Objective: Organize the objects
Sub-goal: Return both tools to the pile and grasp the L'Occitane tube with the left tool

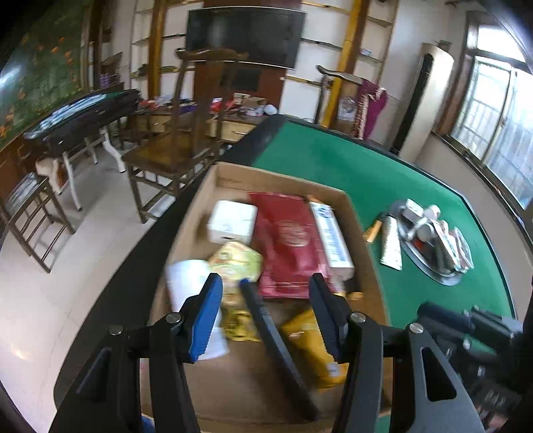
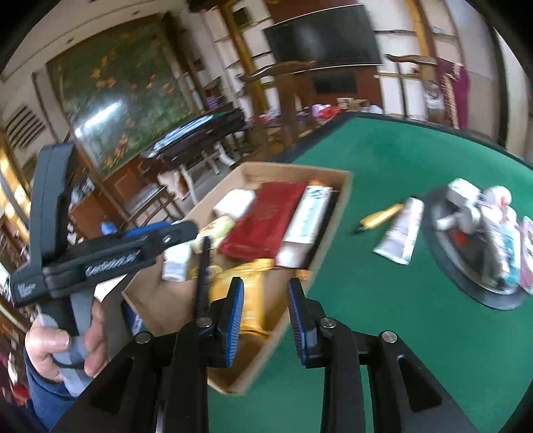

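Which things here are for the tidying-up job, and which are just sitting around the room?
For the job:
- brown cardboard box holding packets
- flat dark red packet
- long thin black stick
- silver-white squeeze tube on the green felt table
- small yellow tube
- dark oval tray of small items
- left gripper, right gripper

Just lying about:
- dark wooden chair
- black flat television

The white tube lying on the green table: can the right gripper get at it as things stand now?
Probably yes. The white tube lies alone on bare felt ahead of the right gripper, whose open jaws hold nothing.
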